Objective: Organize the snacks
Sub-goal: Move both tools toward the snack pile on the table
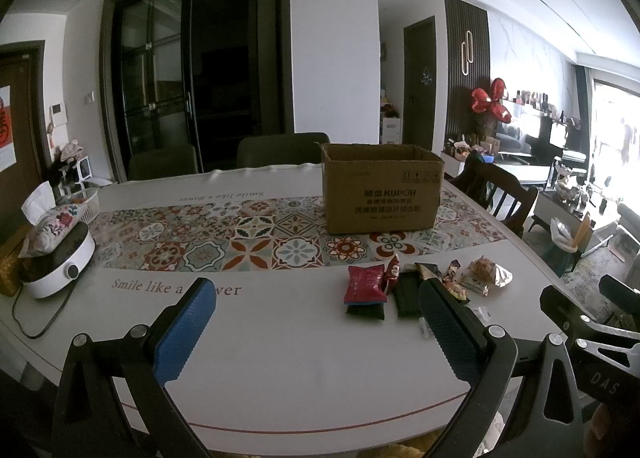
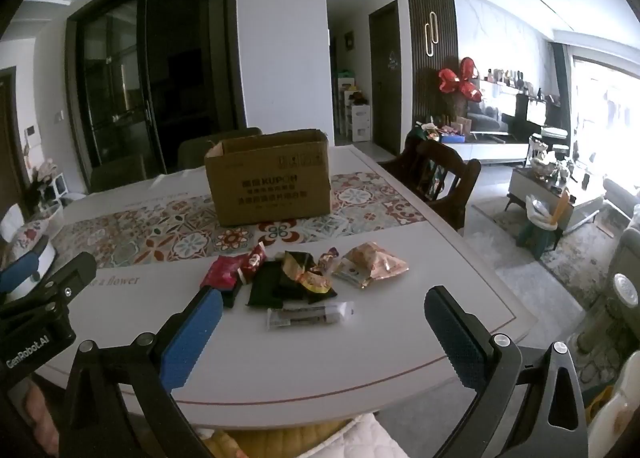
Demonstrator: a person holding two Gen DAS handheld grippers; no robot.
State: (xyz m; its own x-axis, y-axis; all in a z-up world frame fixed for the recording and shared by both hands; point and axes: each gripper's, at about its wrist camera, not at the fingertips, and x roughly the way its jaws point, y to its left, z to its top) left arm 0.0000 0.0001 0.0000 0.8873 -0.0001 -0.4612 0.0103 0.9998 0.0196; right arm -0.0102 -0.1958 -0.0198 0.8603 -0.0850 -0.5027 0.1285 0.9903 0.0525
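Observation:
A heap of snack packets lies on the white table: a red bag (image 1: 365,284) (image 2: 224,273), dark packets (image 1: 408,294) (image 2: 267,286), a crinkly orange-silver bag (image 1: 489,272) (image 2: 372,264) and a clear-wrapped bar (image 2: 310,314). An open cardboard box (image 1: 382,187) (image 2: 269,177) stands behind them on the patterned runner. My left gripper (image 1: 316,300) is open and empty, left of the heap. My right gripper (image 2: 322,310) is open and empty, just in front of the bar.
A white appliance (image 1: 60,270) with a floral tissue pouch (image 1: 54,223) on it sits at the table's left, its cord trailing. Chairs stand behind the table (image 1: 282,149) and at its right (image 2: 444,181). The table's front edge (image 2: 320,390) is close below the grippers.

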